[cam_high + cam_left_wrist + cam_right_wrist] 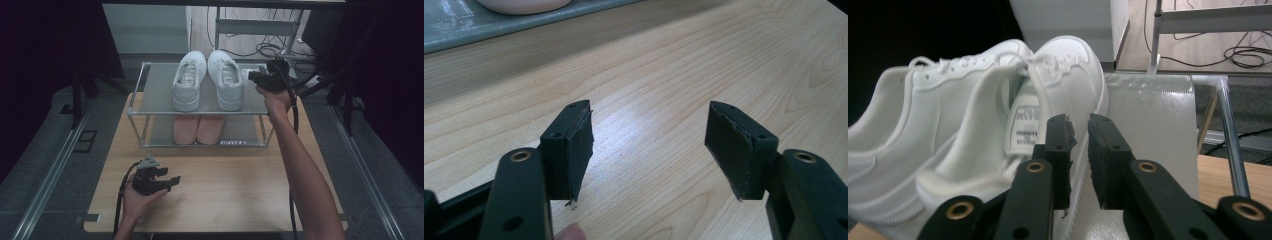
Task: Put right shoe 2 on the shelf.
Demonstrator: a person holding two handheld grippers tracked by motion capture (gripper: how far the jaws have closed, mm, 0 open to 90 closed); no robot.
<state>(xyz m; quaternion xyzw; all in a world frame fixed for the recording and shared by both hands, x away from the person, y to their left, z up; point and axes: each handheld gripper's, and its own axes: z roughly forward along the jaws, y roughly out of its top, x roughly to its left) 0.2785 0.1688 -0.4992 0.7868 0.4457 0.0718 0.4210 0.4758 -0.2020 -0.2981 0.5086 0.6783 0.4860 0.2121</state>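
jaws of the right gripper point(1078, 131) stand nearly together with a thin gap and nothing between them, just beside the outer wall of the right white sneaker point(226, 78). that shoe sits on the top shelf of the metal rack point(141, 95), at about one o'clock from the bench point(240, 195) centre, touching or almost touching its twin, the left white sneaker point(189, 80). it looks light, with a smooth, faintly slick leather-like upper that probably dents under pressure; the sole rim looks stiffer. the padded heel collar or the side wall at the opening seems the surest hold. all white, laced, label on the tongue. the left gripper point(649, 142), released and empty, rests low at seven o'clock.
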